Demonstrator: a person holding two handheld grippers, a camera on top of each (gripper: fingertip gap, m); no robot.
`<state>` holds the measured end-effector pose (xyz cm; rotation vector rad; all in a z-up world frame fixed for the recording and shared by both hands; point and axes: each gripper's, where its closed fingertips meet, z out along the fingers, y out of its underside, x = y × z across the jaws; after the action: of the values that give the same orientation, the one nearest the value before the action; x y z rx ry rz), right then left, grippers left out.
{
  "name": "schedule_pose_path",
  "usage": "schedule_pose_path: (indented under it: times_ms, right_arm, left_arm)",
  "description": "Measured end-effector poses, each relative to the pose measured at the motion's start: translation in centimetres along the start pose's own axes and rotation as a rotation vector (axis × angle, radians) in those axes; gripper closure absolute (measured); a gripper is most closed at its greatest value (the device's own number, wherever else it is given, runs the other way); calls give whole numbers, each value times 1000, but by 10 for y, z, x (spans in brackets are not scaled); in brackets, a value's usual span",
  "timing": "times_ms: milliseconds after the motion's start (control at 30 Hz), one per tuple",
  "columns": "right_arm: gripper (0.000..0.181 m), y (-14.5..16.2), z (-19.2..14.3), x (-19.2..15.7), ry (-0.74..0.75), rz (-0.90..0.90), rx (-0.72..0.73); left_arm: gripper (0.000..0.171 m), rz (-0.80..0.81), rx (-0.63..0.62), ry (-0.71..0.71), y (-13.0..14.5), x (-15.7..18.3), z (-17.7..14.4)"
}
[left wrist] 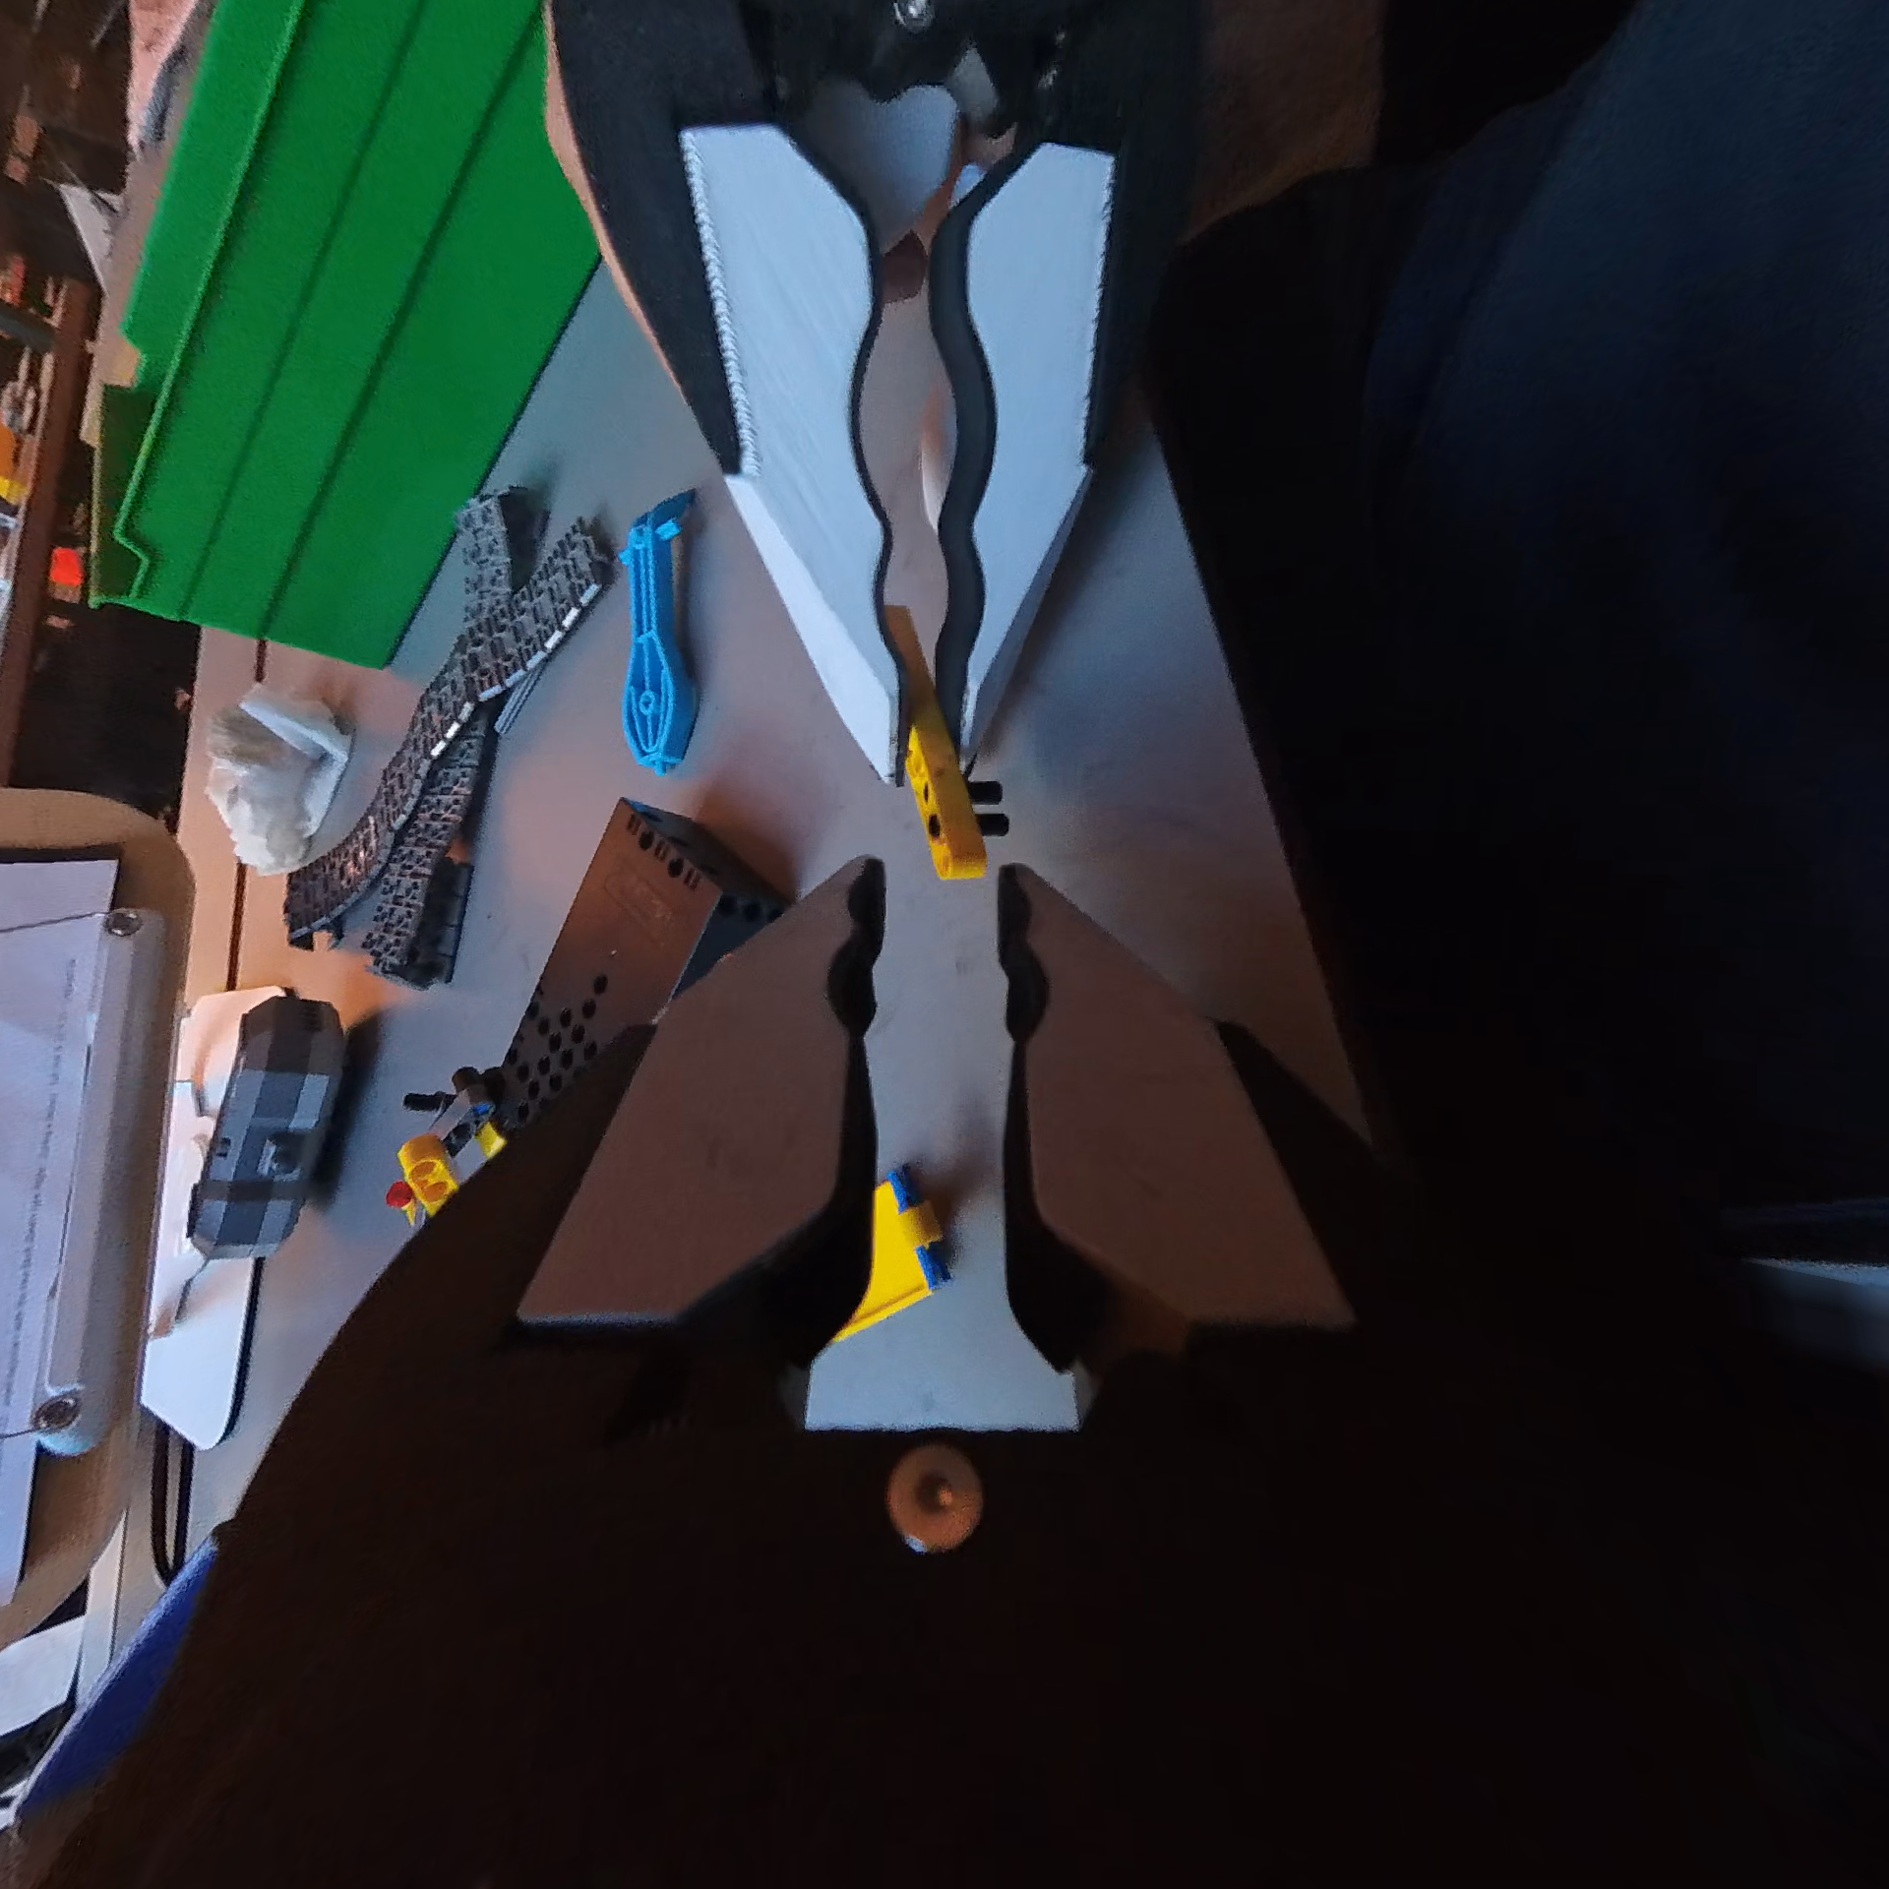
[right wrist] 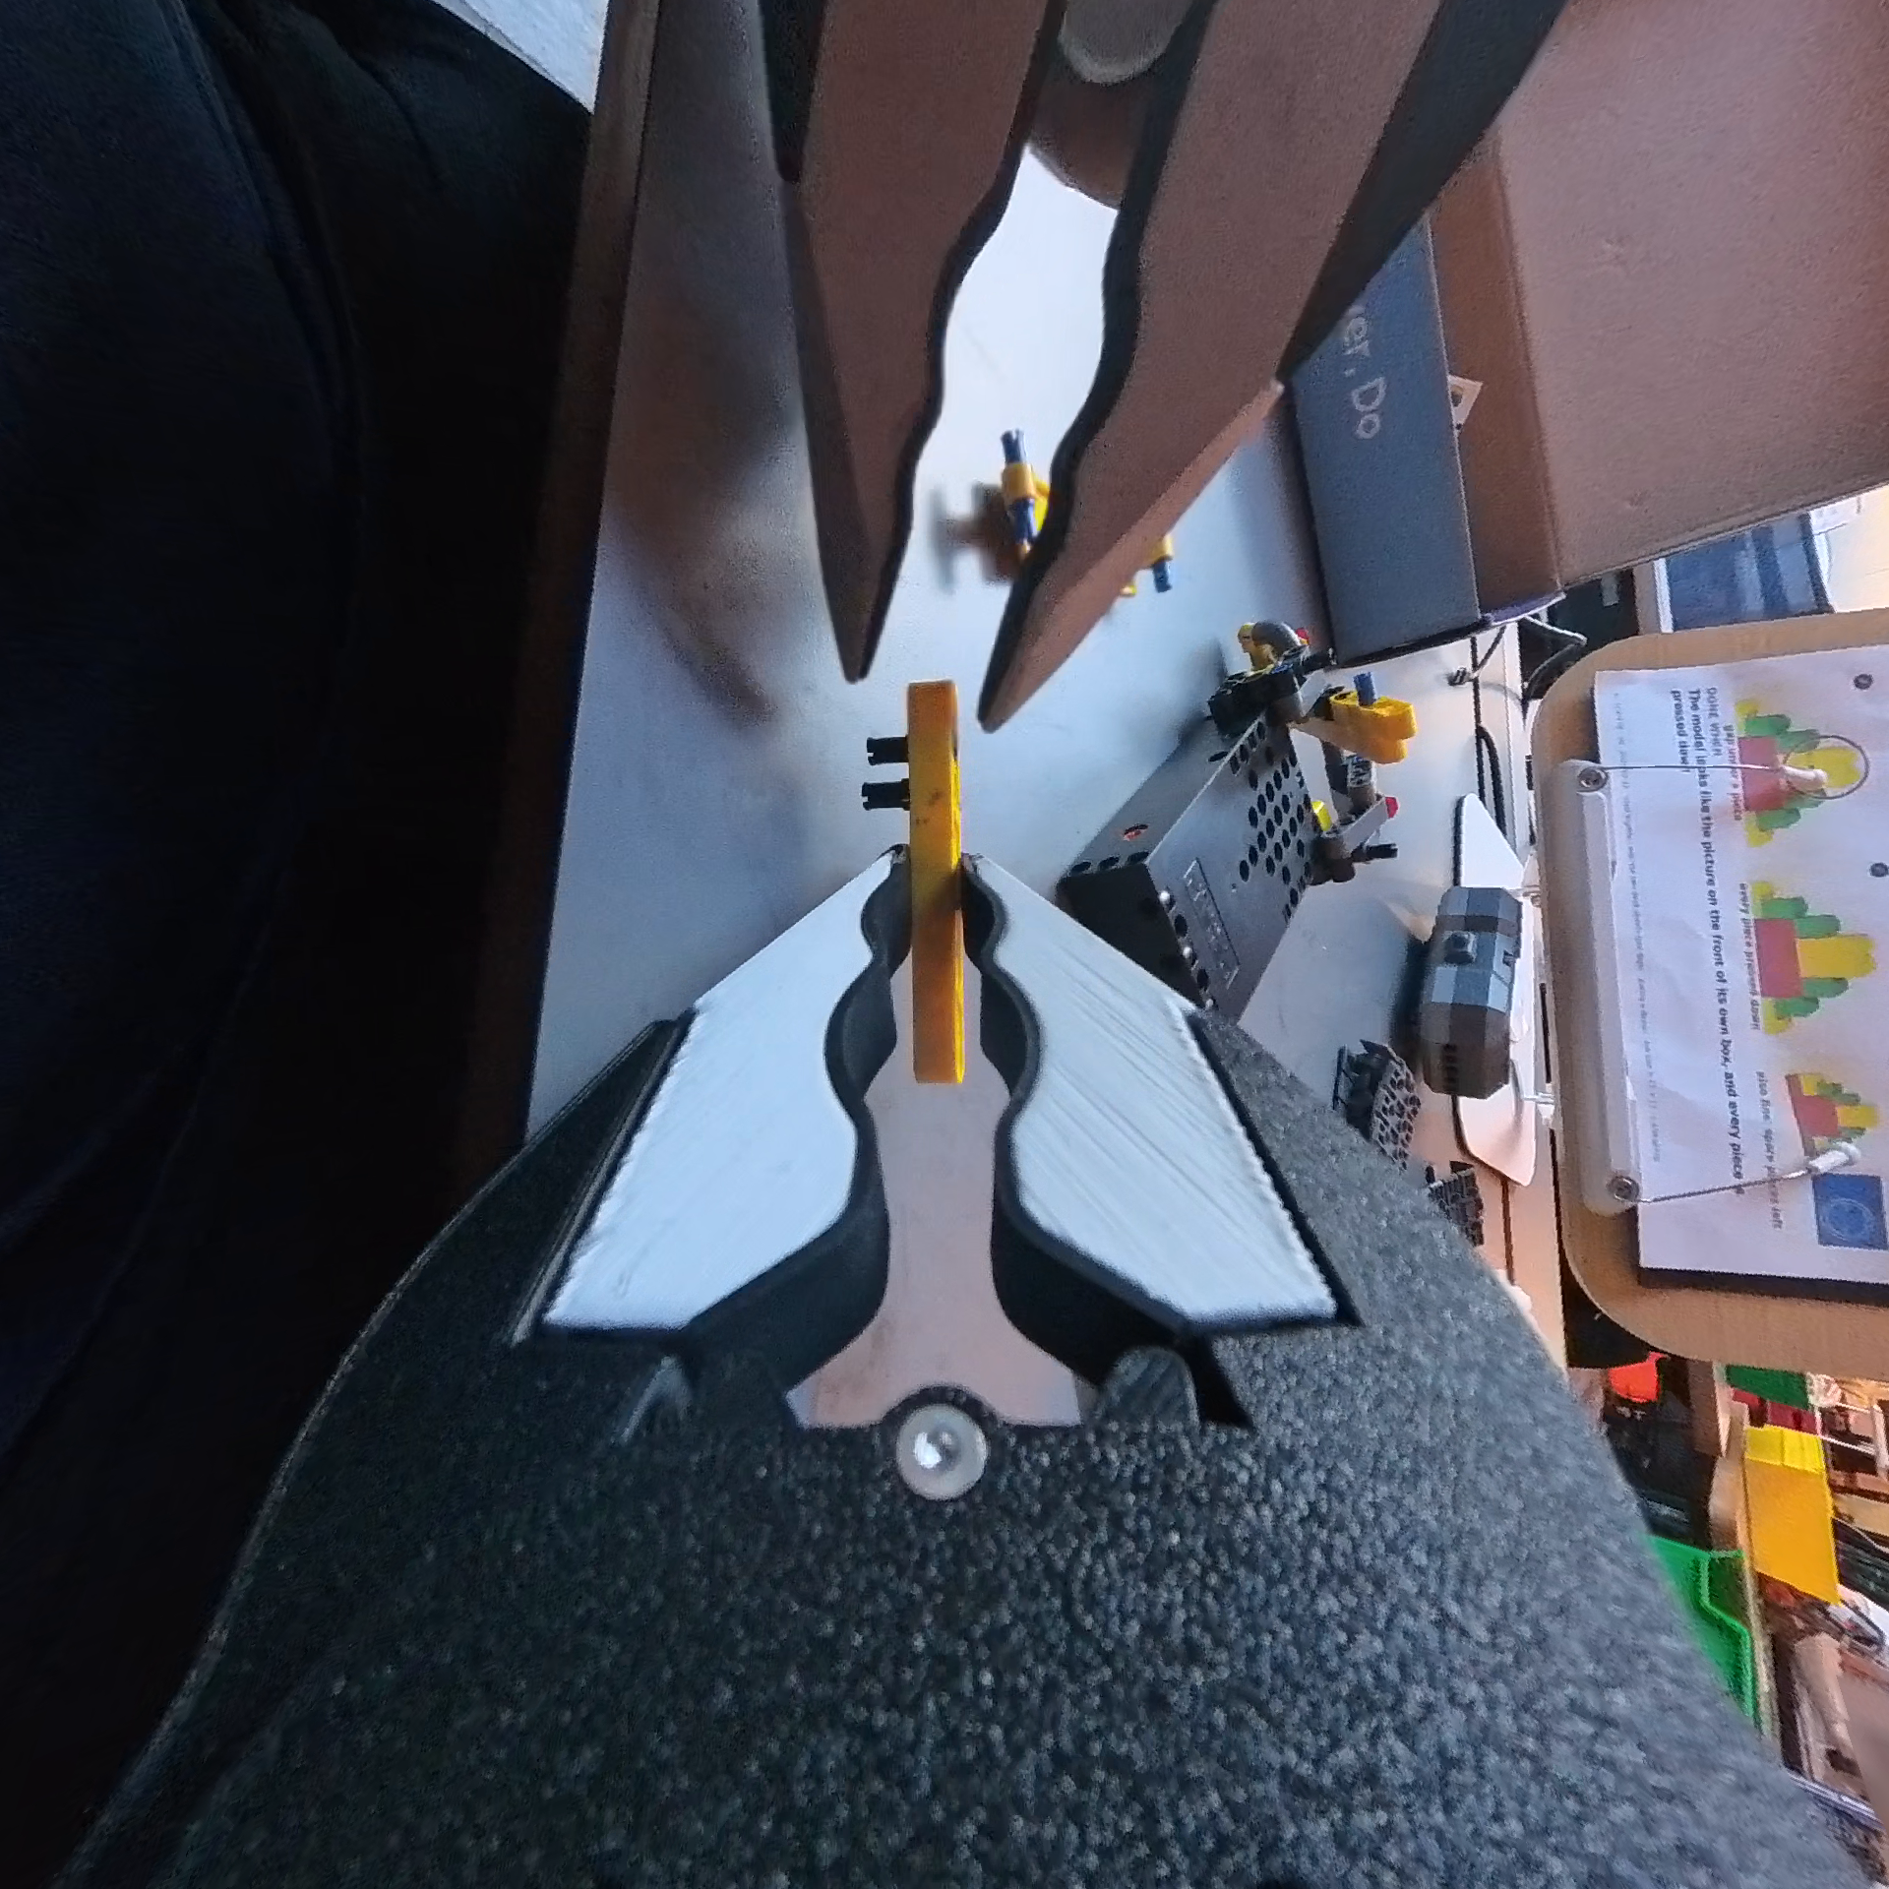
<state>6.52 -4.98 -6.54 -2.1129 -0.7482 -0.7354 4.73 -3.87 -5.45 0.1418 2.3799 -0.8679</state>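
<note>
Beam (right wrist: 937, 900) pinched in right gripper (right wrist: 932, 869), left gripper (left wrist: 935, 884) facing

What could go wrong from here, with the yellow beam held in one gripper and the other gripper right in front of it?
1. The right gripper pinches the yellow beam only at its tips, so a nudge might pivot it.
2. The open left gripper sits near the beam's black pins; closing could catch them.
3. A dropped beam might land near the table edge.

**Loose parts on the table**

On the pale table (left wrist: 1114, 818) lay a blue plastic tool (left wrist: 654, 654), dark tread strips (left wrist: 450, 756) and a black perforated box (left wrist: 613, 981). A green bin (left wrist: 337, 307) stood behind. A printed sheet (right wrist: 1738, 951) sat beside a grey block (right wrist: 1467, 997).
</note>
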Motion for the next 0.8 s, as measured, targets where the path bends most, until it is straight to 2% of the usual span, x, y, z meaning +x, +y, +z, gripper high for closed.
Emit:
schedule_pose_path:
  times_ms: [233, 800]
  right_arm:
    - [174, -3, 2, -3, -22, -6, -3]
    - [175, -2, 4, -6, -15, -16, 3]
  left_arm:
    - [160, 28, 7, 63, -3, 10, 2]
    - [162, 119, -36, 167, 3, 12, 6]
